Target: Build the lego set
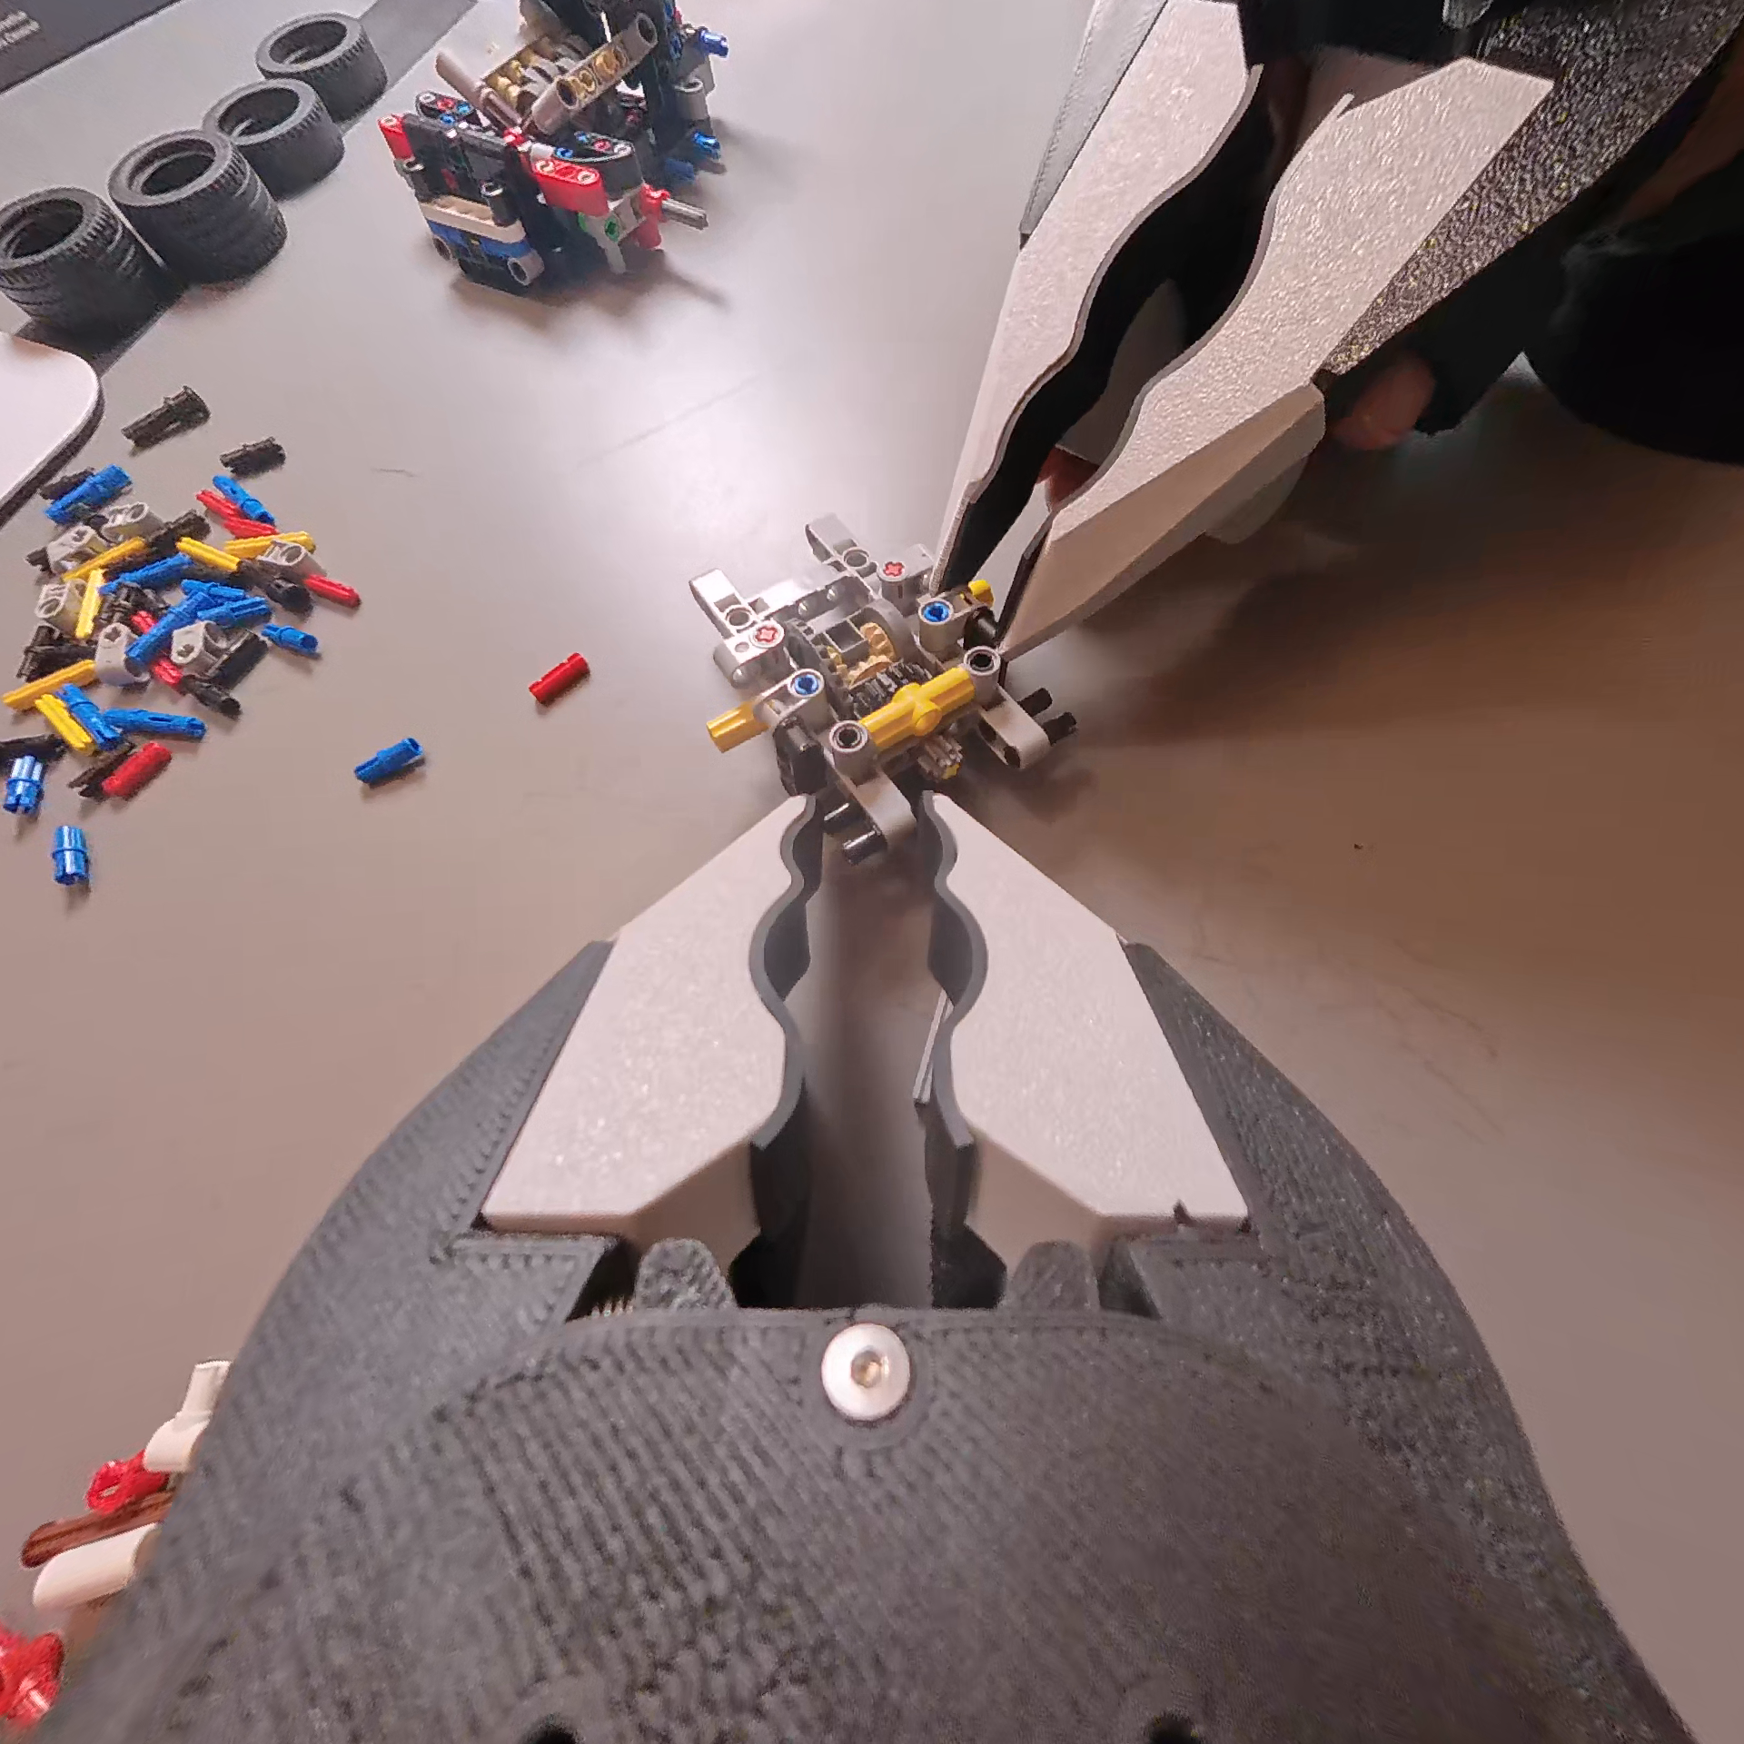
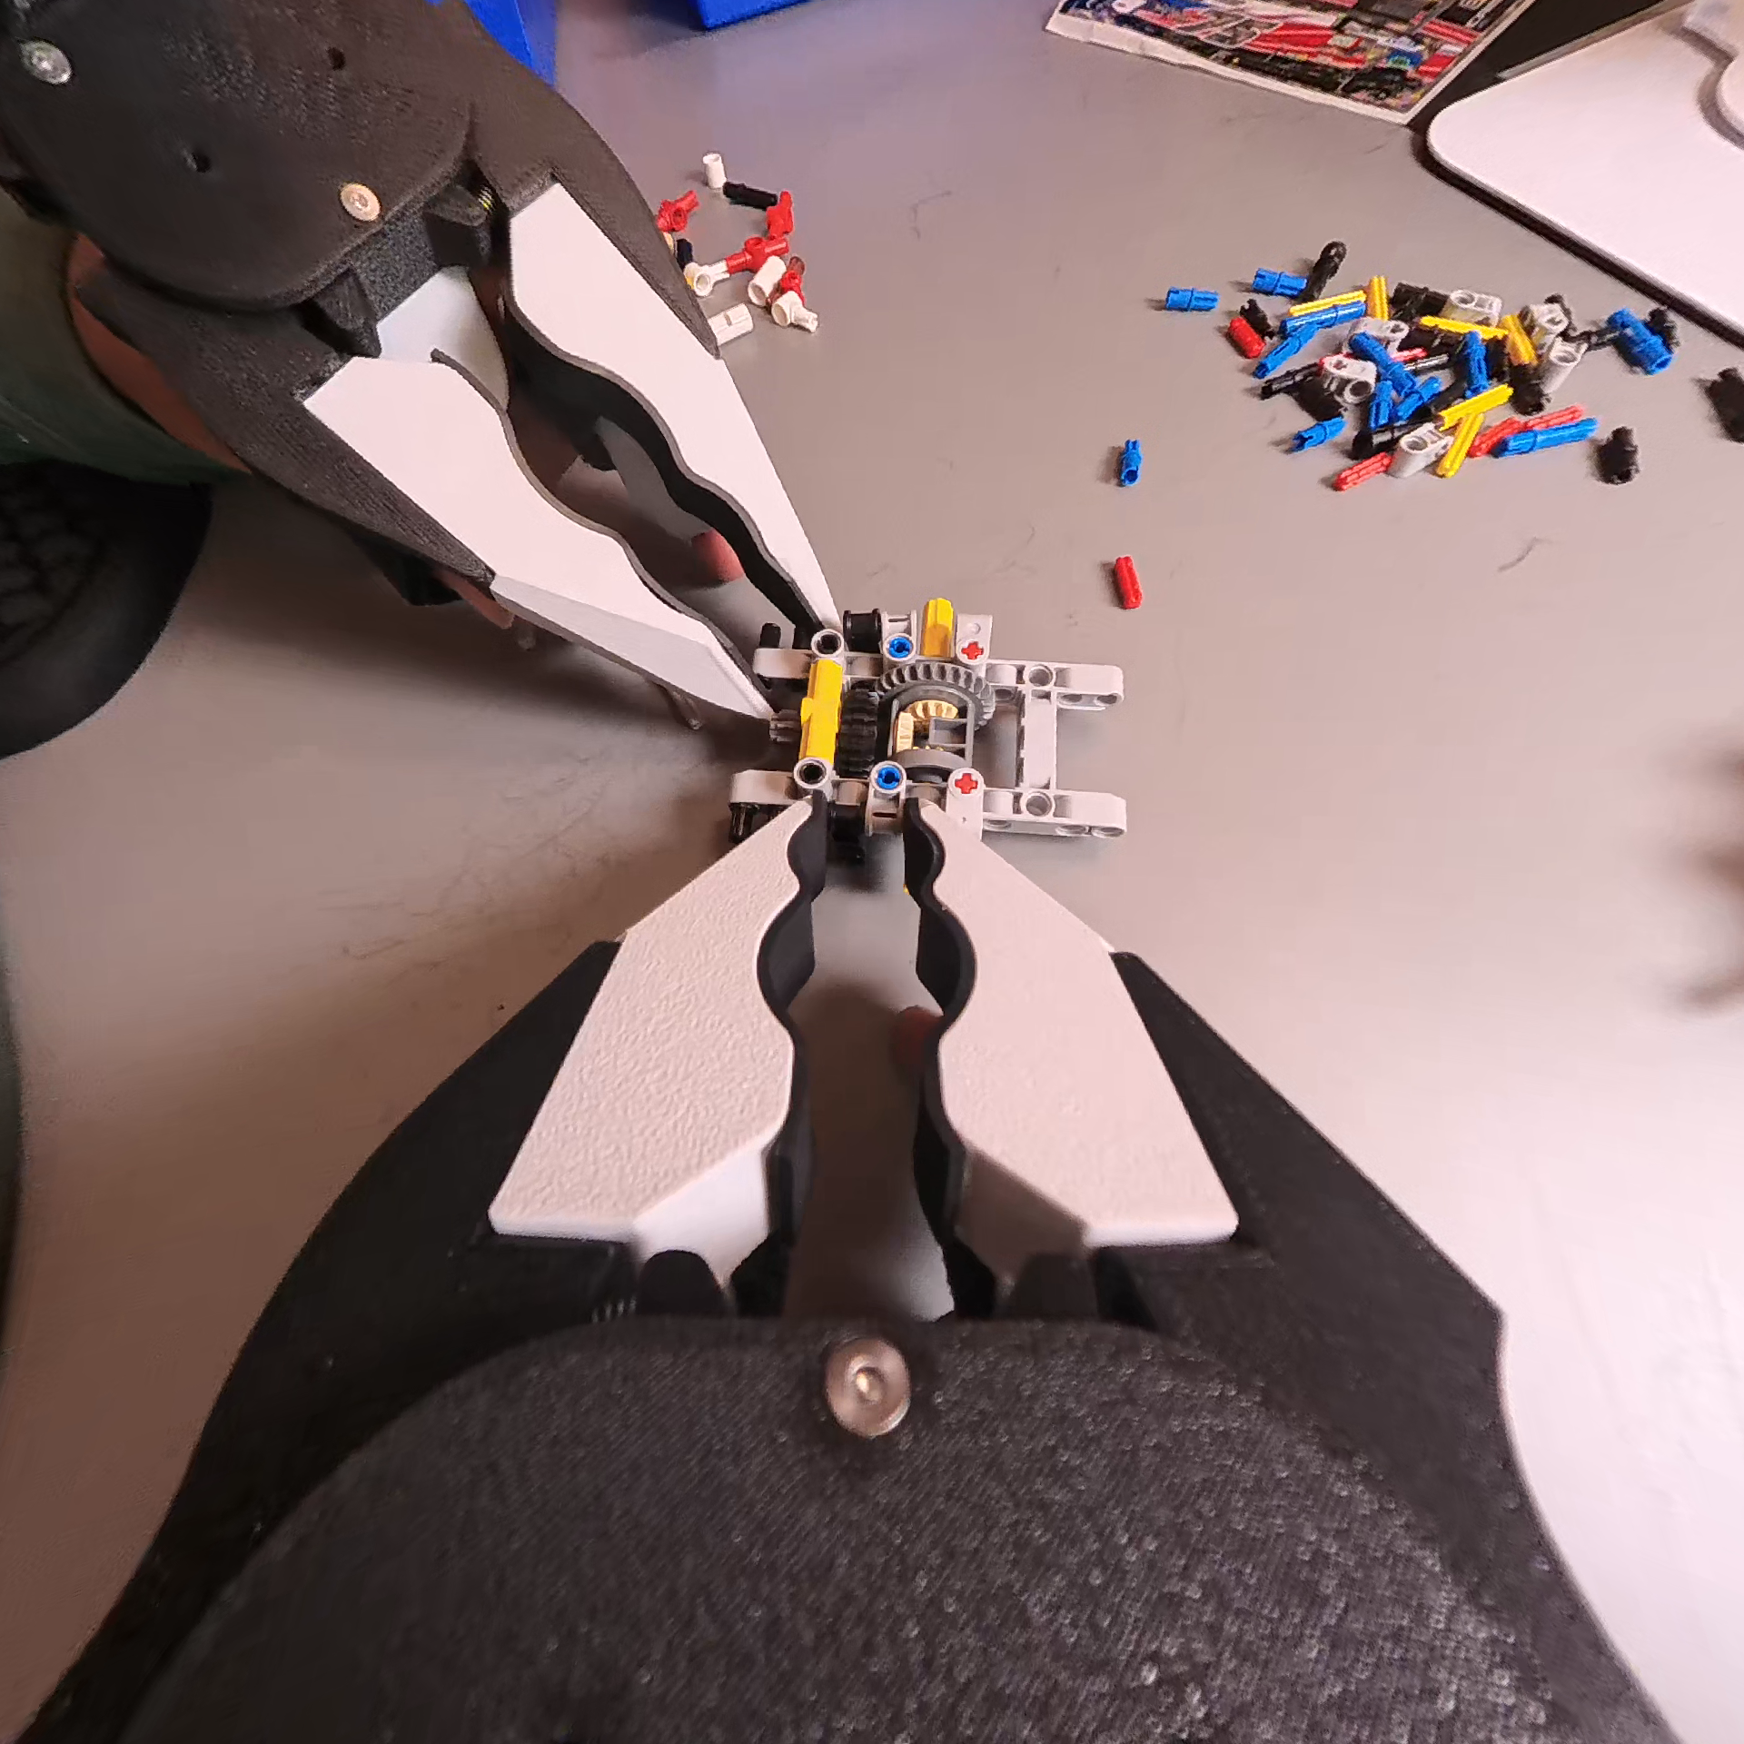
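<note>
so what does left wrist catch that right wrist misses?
Left wrist only: four black tyres and a bigger part-built module at the far end of the table.
Right wrist only: the instruction booklet and something blue at the top edge.
Both: the grey gear assembly on the table, with the left gripper and the right gripper each closed on an edge of it, plus the loose pin pile and a lone red pin.

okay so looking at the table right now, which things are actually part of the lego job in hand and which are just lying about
In hand:
- gear assembly
- left gripper, closed on its end
- right gripper, closed on its side

Lying about:
- pile of loose pins
- single red pin
- four tyres
- bigger built module
- instruction booklet
</note>
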`<state>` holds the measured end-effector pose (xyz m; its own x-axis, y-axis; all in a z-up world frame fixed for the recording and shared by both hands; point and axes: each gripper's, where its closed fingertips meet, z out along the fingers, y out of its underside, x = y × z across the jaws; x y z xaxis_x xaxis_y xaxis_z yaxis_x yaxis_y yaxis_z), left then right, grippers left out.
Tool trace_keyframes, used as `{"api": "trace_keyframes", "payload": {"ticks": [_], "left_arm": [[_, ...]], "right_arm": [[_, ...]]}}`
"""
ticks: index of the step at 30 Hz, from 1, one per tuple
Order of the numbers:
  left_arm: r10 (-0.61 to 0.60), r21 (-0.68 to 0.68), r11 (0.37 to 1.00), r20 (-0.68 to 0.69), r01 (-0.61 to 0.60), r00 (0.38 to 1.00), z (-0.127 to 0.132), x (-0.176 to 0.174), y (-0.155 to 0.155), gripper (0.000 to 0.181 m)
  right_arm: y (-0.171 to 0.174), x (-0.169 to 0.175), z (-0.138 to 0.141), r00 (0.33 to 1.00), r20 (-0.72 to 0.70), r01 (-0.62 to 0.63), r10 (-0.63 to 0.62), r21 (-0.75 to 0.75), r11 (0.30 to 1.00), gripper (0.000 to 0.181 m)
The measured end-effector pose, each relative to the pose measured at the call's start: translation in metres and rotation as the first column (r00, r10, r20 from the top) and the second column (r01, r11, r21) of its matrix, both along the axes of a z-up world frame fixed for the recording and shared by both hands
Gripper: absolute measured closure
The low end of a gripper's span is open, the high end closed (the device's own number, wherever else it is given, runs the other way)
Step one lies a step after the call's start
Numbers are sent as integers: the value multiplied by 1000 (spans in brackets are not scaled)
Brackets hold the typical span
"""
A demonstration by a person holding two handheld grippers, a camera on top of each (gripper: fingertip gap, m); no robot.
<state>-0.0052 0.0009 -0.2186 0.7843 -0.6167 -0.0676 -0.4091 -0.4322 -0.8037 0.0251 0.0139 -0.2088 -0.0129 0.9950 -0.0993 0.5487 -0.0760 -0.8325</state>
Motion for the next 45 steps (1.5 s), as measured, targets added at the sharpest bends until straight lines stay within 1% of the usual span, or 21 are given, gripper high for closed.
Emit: {"api": "trace_keyframes", "payload": {"ticks": [4, 11, 14, 17, 20, 24, 26, 28, 31, 35, 39, 41, 45], "left_arm": [[-6, -2, 1000, -2, 6, 1000, 0, 1, -1, 163], [0, -14, 1000, 42, 1, 999, 2, -1, 0, 163], [0, -17, 1000, 52, 1, 999, 3, -3, 0, 163], [-29, -20, 999, 59, 30, 998, 3, -2, -2, 163], [-98, -27, 995, 51, 100, 994, 1, 3, -7, 163], [-229, -37, 973, 19, 229, 973, -2, 10, -16, 163], [-315, -29, 949, -14, 314, 949, -5, 13, -20, 163], [-391, -25, 920, -49, 390, 919, -7, 14, -22, 163], [-442, -24, 897, -45, 441, 896, -7, 13, -18, 163], [-456, -5, 890, -43, 456, 889, -4, 4, -10, 163], [-435, 6, 900, -67, 436, 898, -5, -6, 0, 162], [-407, 16, 912, -77, 409, 910, -5, -11, 6, 161], [-329, 46, 941, -111, 336, 938, -4, -23, 18, 161]], "right_arm": [[1, 0, 0, 1000, 0, 17, -17, -66, 998, 167], [-1, 0, 1, 1000, -5, 9, -10, -39, 999, 166], [-4, 1, 9, 999, -27, -20, 19, -9, 1000, 159], [-6, 3, 26, 994, -93, -65, 63, -11, 998, 149], [5, 8, 38, 987, -129, -88, 95, 56, 994, 143], [16, 14, 19, 981, -21, -190, 195, 135, 972, 131], [13, 13, 10, 967, 26, -256, 255, 135, 957, 125], [6, 10, 8, 947, 51, -321, 317, 126, 939, 119], [-4, 5, 6, 921, 82, -389, 381, 118, 914, 112], [-13, 3, 3, 911, 90, -410, 401, 109, 906, 112], [-16, 1, -1, 922, 93, -383, 375, 107, 917, 123], [-17, 1, -1, 924, 97, -379, 370, 113, 918, 126], [-22, 5, 3, 924, 76, -382, 375, 104, 918, 126]]}}
